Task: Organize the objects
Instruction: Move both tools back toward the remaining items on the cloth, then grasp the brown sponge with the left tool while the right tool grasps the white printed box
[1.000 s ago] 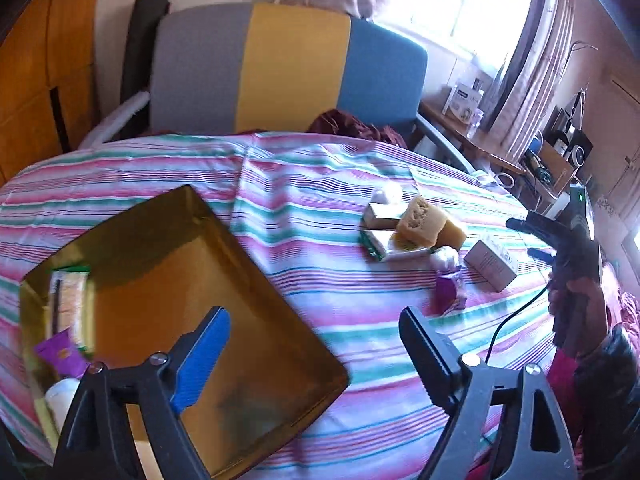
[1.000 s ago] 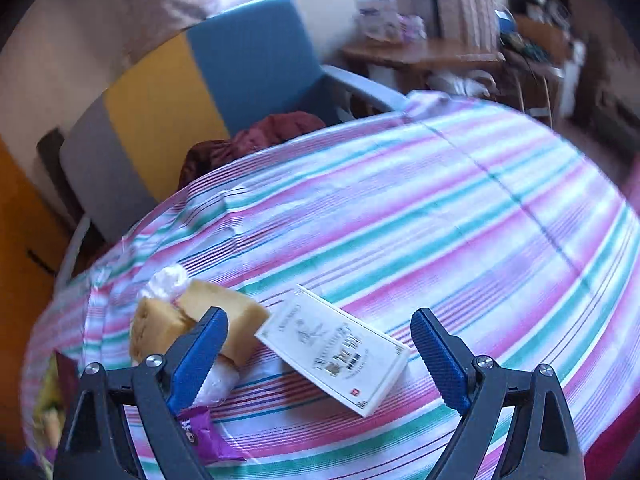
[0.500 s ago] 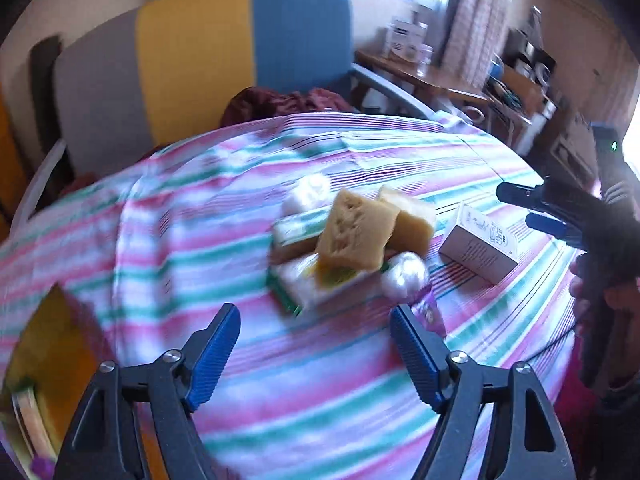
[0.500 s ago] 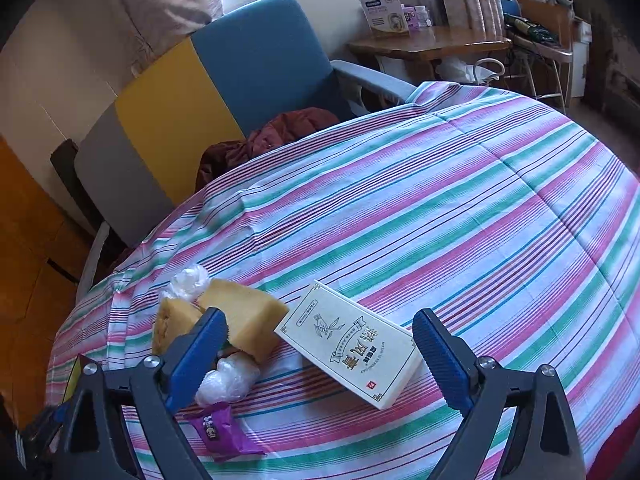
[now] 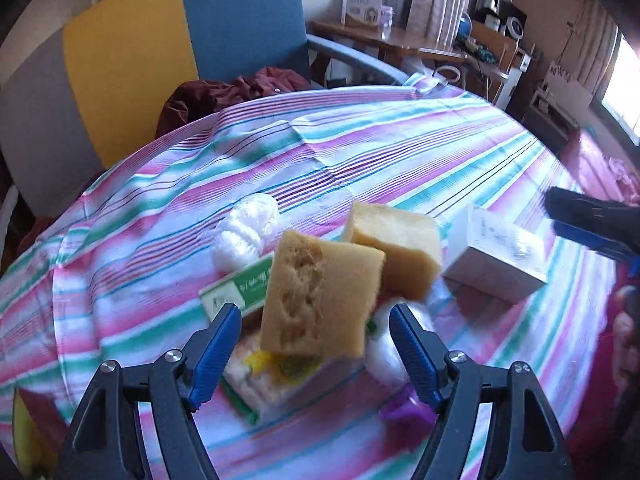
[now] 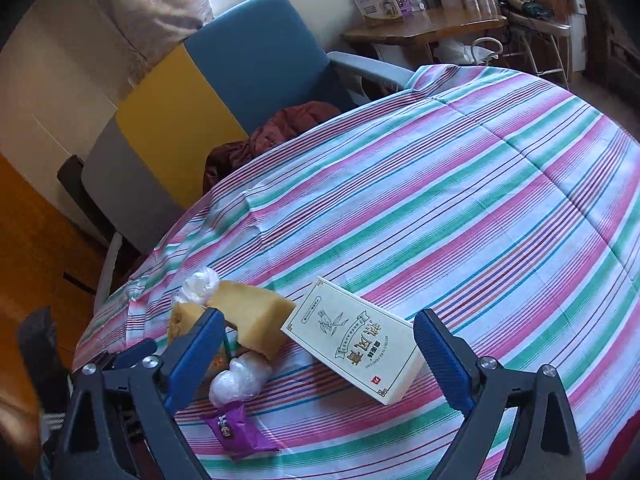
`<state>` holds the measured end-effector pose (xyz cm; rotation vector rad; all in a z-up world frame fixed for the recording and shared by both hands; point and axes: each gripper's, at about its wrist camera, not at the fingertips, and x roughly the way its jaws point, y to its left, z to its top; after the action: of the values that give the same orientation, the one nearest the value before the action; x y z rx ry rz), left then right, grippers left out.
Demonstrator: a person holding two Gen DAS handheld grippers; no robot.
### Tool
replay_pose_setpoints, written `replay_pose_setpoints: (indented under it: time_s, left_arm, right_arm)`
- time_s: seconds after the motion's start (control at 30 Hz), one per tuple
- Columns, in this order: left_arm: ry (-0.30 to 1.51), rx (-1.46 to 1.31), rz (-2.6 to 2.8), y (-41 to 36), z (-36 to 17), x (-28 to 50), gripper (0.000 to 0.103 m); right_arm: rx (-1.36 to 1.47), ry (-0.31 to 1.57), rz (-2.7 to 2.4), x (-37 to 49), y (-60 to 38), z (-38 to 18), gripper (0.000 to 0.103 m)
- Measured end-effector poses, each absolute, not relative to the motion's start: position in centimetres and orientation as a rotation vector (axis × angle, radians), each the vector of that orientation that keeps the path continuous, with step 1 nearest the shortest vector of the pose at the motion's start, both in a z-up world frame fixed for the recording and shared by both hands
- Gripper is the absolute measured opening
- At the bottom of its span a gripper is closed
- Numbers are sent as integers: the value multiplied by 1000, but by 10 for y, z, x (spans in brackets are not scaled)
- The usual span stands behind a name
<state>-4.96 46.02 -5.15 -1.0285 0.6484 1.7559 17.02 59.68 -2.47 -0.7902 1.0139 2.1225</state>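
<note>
Left gripper [image 5: 316, 336] moved from tray to sponge [image 5: 316, 300].

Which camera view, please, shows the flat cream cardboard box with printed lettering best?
The right wrist view: the flat cream cardboard box lies sharp there, printed top face up, between the open right gripper fingers. The left wrist view shows it blurred, side-on, at the right.

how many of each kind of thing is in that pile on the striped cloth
yellow sponge blocks: 2
clear plastic-wrapped white bundles: 2
cream printed box: 1
green and white packet: 1
flat packet under the near sponge: 1
purple wrapped snack: 1
total: 8
</note>
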Motion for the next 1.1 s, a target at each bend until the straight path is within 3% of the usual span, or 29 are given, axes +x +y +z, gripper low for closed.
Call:
replay_pose_setpoints:
  time_s: [0.07,0.1,0.17,0.2,0.4,0.73,1.1]
  left_arm:
    - [659,-1039,1755,469,-59,-54,77]
    - [666,-1041,1749,473,-62,-55,73]
    - [670,-1023,1726,474,-64,-52,56]
    - [656,-1010,1730,471,-62,-50,55]
    - [487,-996,1753,429,-34,-39,55]
    - [352,-1004,1745,357,-6,0,55]
    - [294,-1040,1788,294,-4,15,55]
  right_arm:
    - [-789,1018,2118,171,598,-25,96]
    - [-788,1019,2114,172,599,-26,96]
    - [-789,1017,2099,173,602,-27,96]
    - [-791,1018,2087,173,605,-29,96]
    - [-816,1022,2036,173,614,-37,96]
    - [-878,967,1992,164,623,-48,96]
    - [-1100,747,2027,132,602,-64,96]
